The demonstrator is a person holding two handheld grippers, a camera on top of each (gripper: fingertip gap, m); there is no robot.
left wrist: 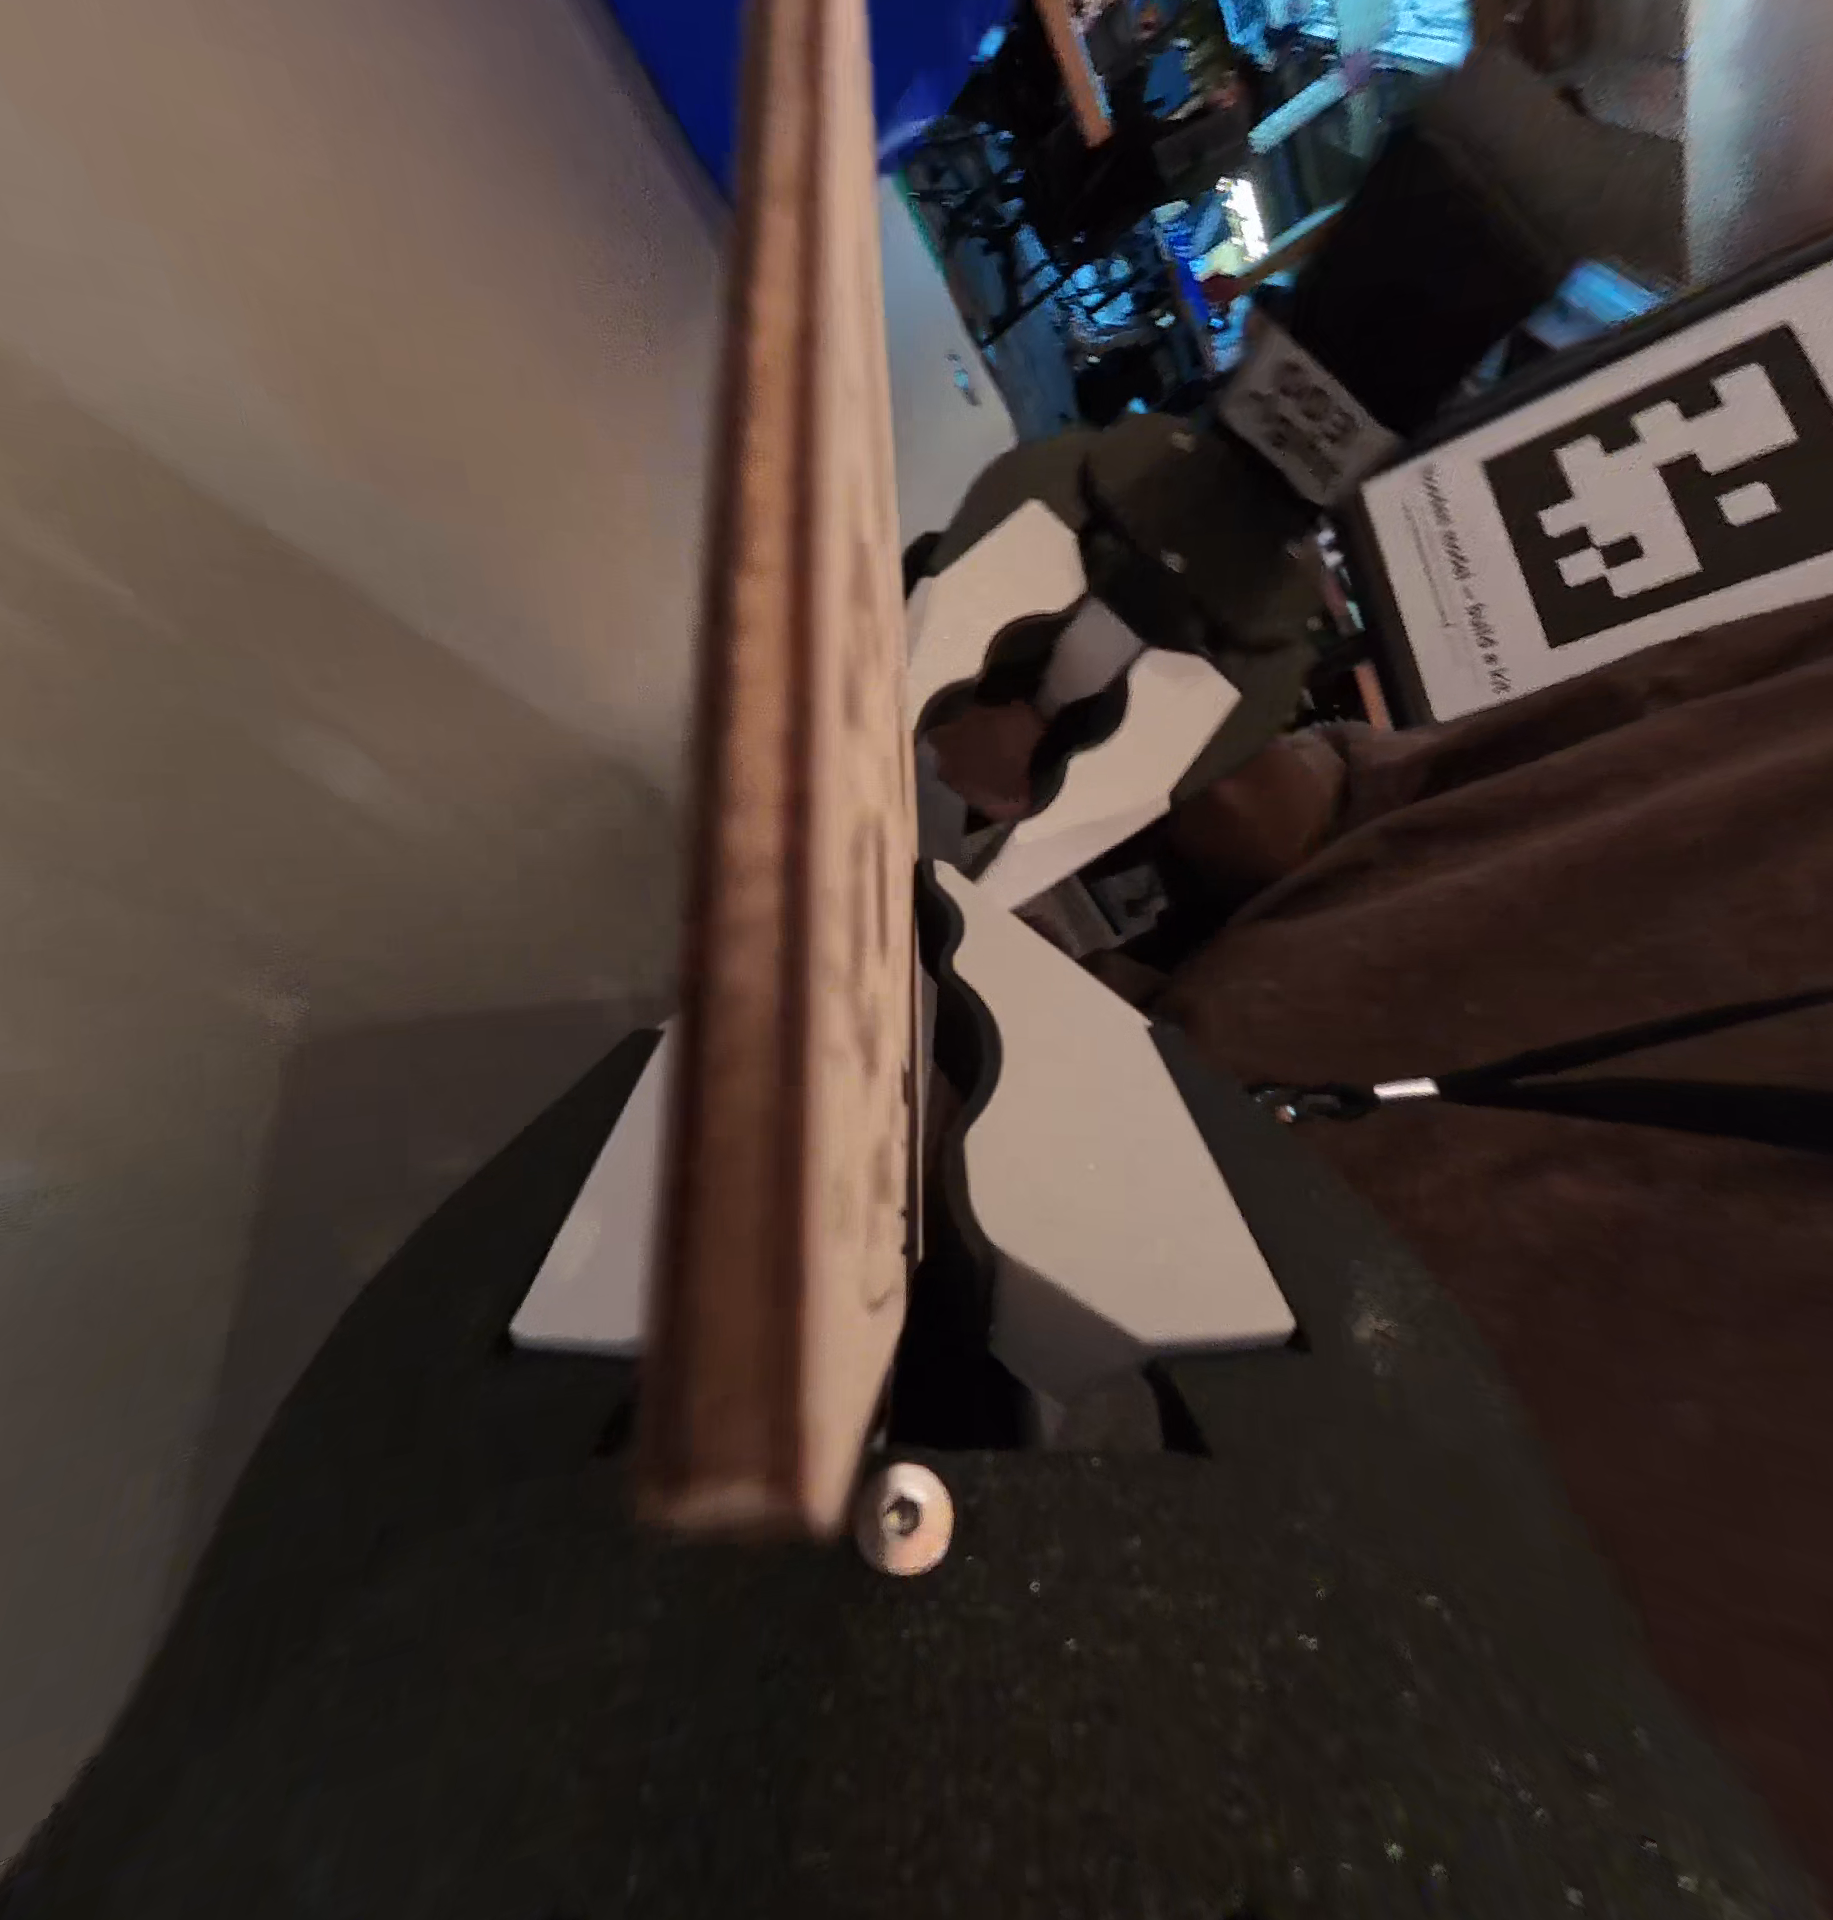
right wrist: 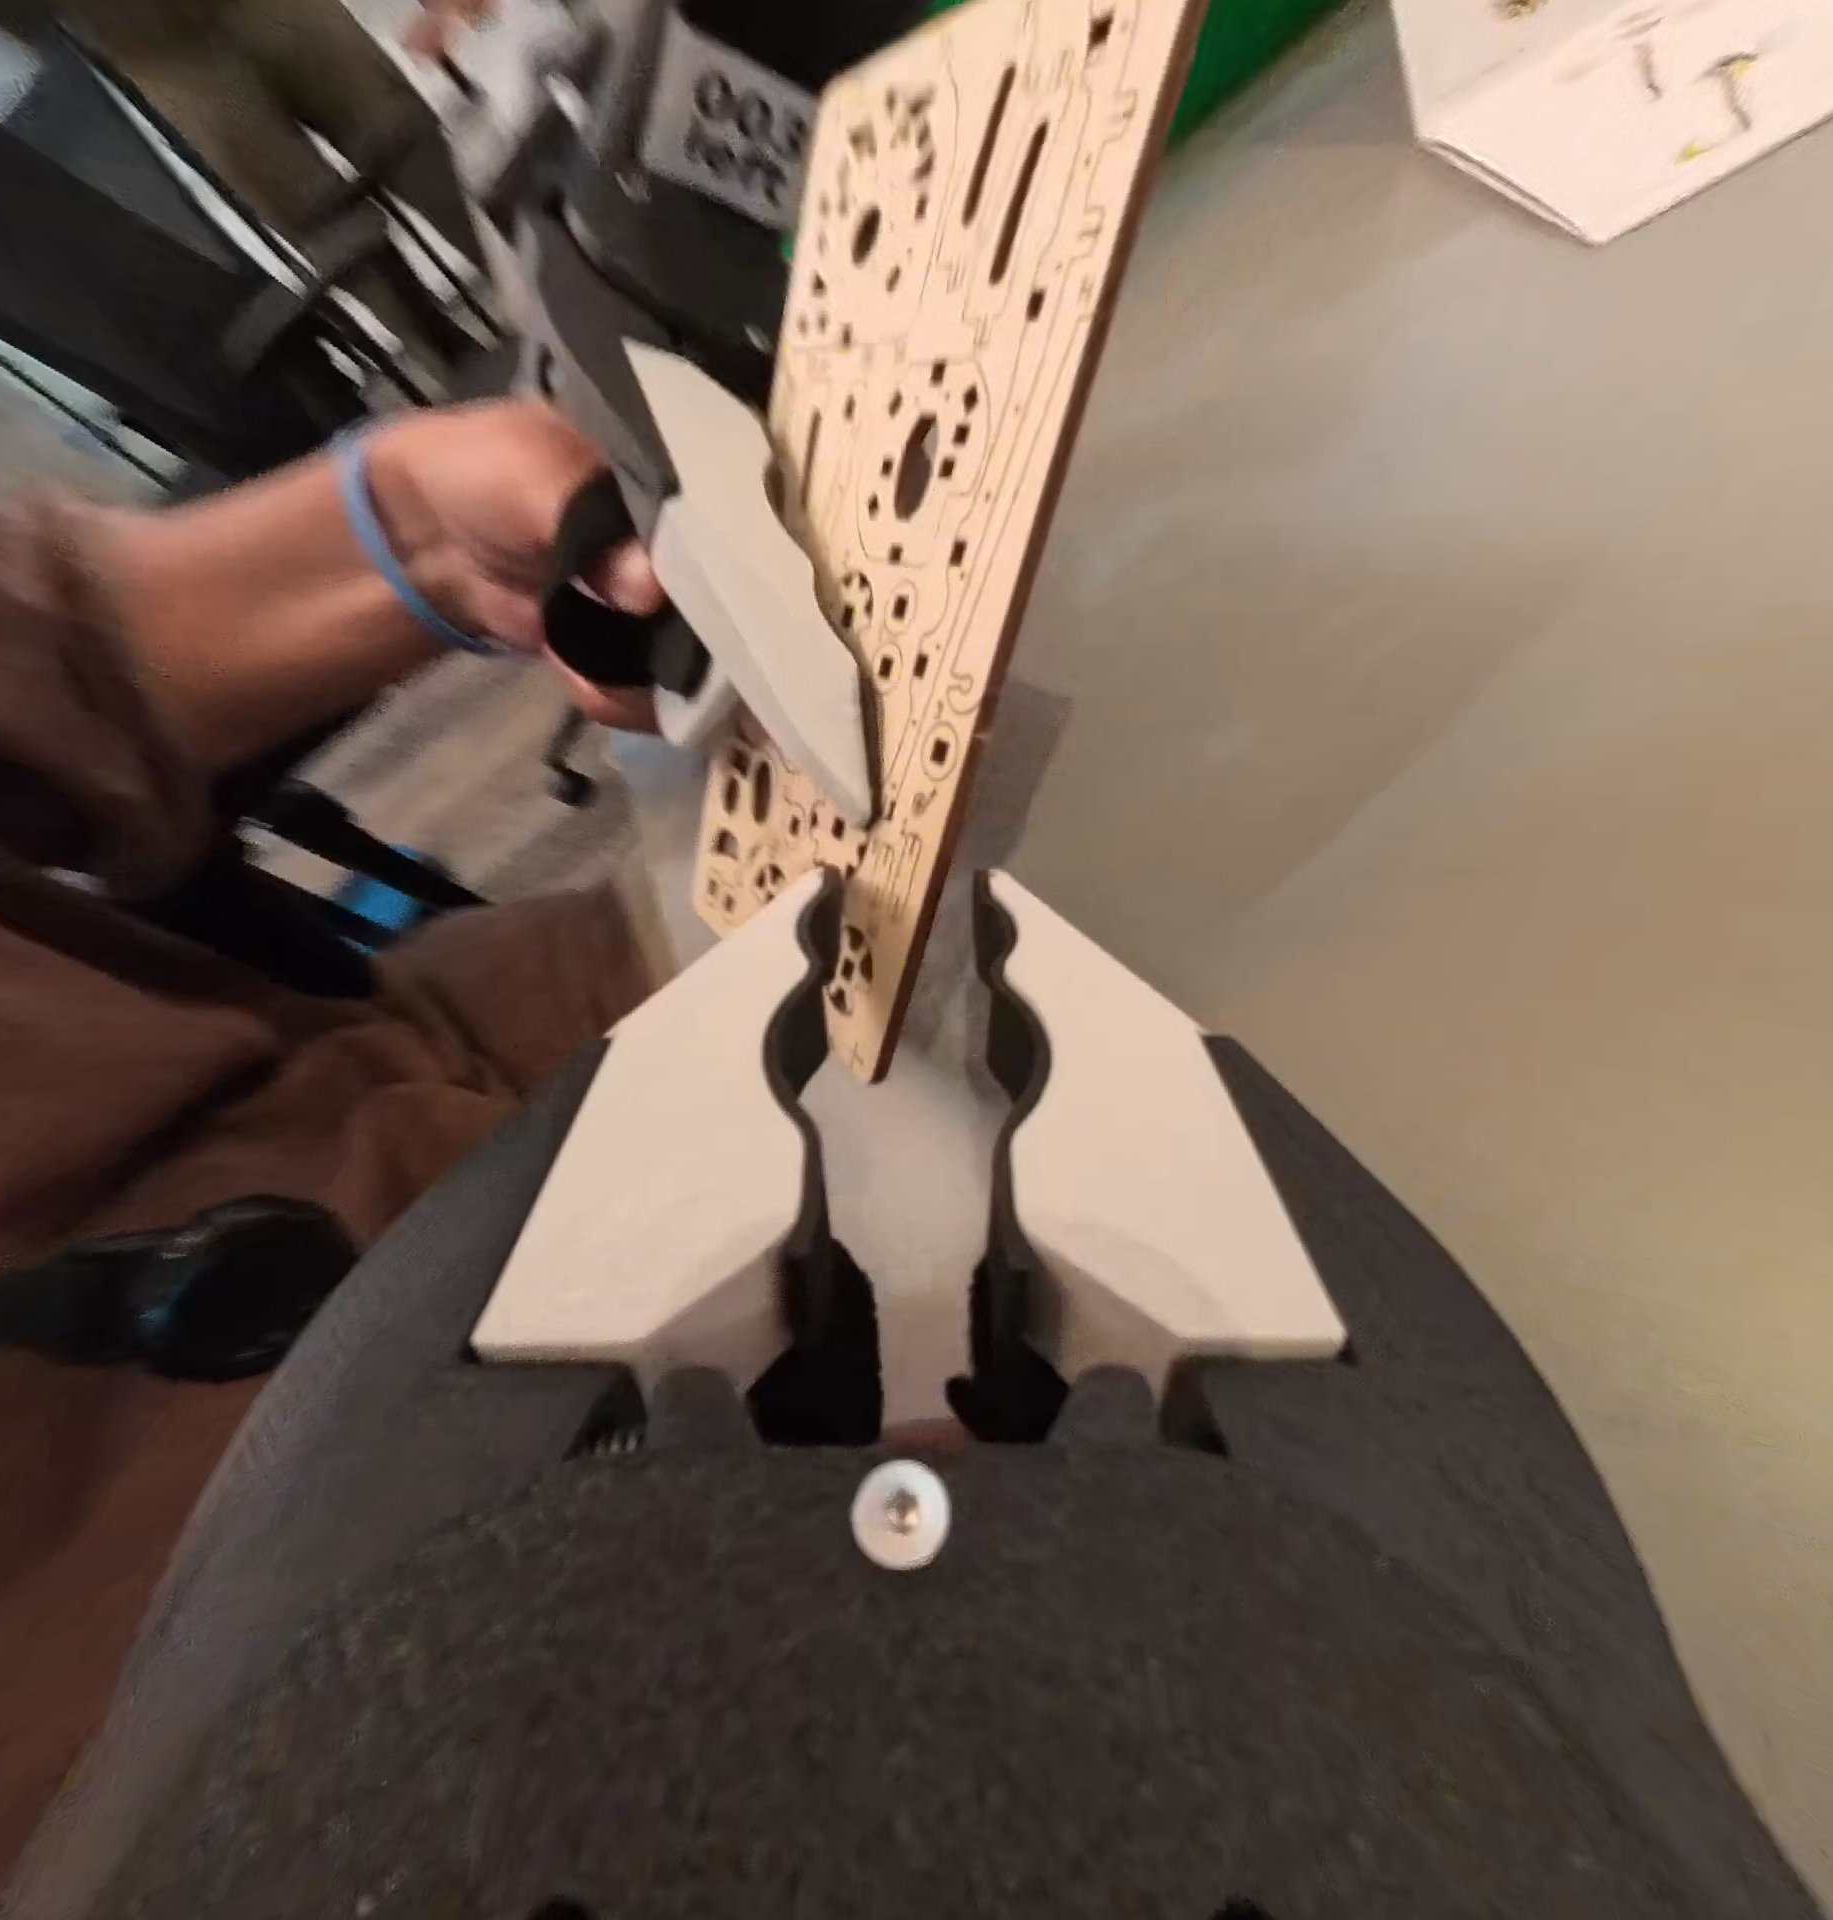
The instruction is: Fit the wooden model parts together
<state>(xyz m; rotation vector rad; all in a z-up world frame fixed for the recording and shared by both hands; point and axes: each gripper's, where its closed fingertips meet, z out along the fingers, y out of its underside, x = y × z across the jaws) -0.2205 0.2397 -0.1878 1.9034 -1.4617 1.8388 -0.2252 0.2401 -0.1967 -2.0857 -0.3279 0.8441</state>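
Observation:
A thin wooden sheet [right wrist: 953, 416] with laser-cut model parts stands upright above the grey table. My left gripper [left wrist: 808, 956] is shut on it; in the left wrist view the sheet [left wrist: 798, 727] shows edge-on between the white fingers [left wrist: 1099, 1143]. In the right wrist view the left gripper [right wrist: 881, 790] clamps the sheet's left side, held by a hand [right wrist: 455, 540]. My right gripper [right wrist: 907, 883] is open, and the sheet's lower corner hangs between its fingertips [right wrist: 683, 1143], unclamped. It also shows open in the left wrist view [left wrist: 1005, 727]. A second cut wooden piece [right wrist: 756, 831] sits lower behind.
A white sheet of paper with drawings [right wrist: 1618, 104] lies at the table's [right wrist: 1463, 831] far right. A framed black-and-white marker board [left wrist: 1639, 499] stands to the right. Brown cloth [left wrist: 1566, 935] fills the near side. A blue panel [left wrist: 683, 62] is beyond the table. Only a small space, under 4 cm, lies between the two pairs of fingers.

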